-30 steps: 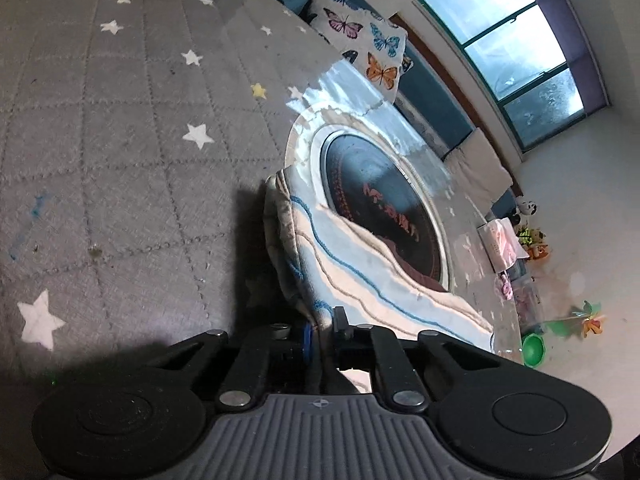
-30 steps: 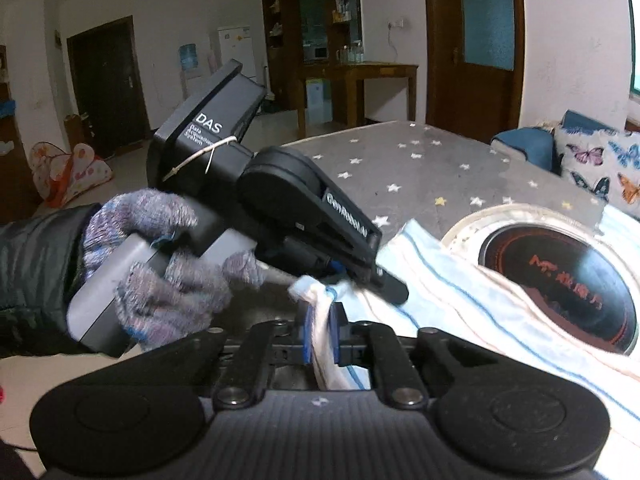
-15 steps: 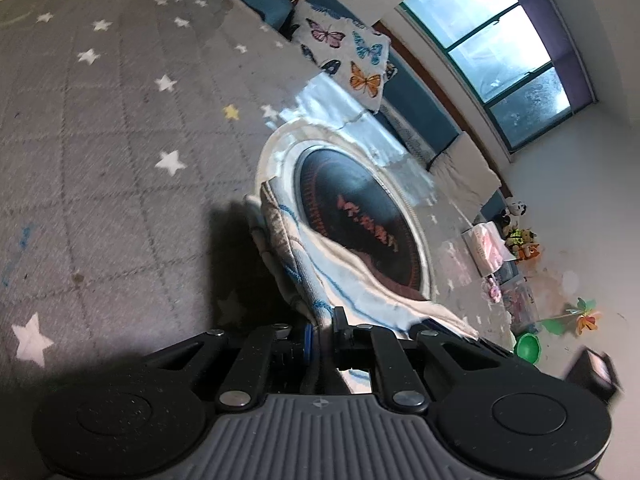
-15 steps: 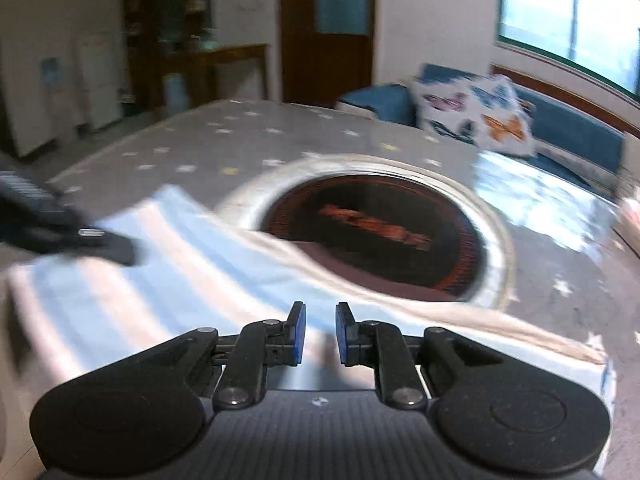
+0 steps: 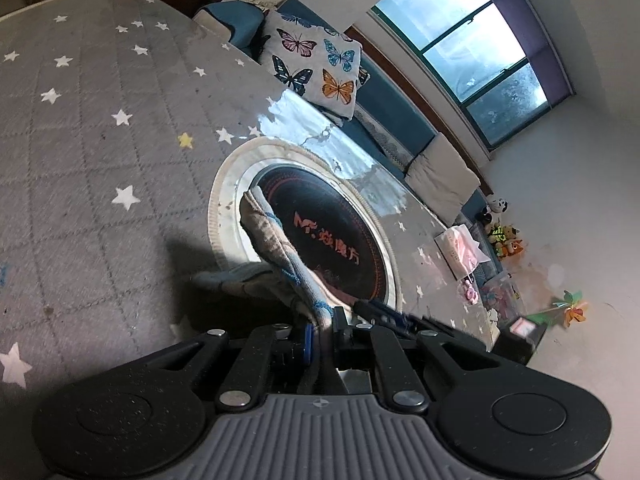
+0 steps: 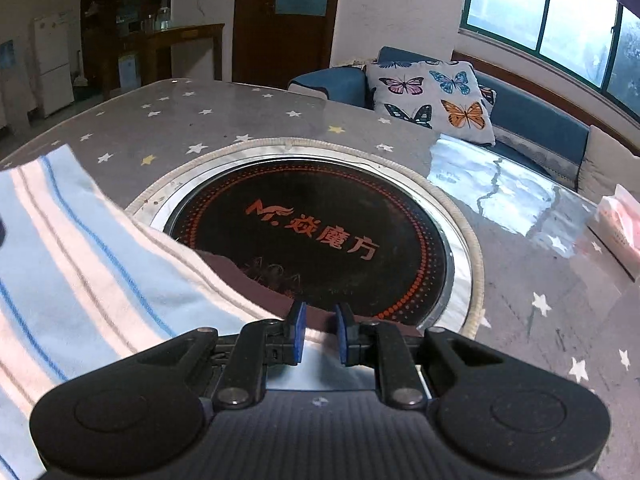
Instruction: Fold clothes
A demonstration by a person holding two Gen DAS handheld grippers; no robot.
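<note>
- Between the left claw [image 5: 321, 334] pads sits a bunched corner of the striped cloth [image 6: 80, 248], clamped tight and lifted.
- Right claw [image 6: 320, 334] is released, nothing gripped, low over the cloth's edge.
- Cloth drapes across the table [image 6: 224, 128] and burner ring [image 6: 460, 216]; folding looks barely started.
- Its far end is cut off.

This is a home, a living and dining room in one. A large table covered in a grey quilted cloth with white stars [image 6: 224, 128] carries a round black built-in hotplate with orange lettering [image 6: 312, 236]. Behind it runs a blue sofa [image 6: 532, 116] with a white butterfly-print cushion [image 6: 432, 100] under a wide green-framed window [image 6: 560, 20]. A dark wooden door [image 6: 284, 16], a white fridge [image 6: 52, 68] and soft toys heaped in the corner [image 5: 502, 232] (beside a pinwheel) say the same.
</note>
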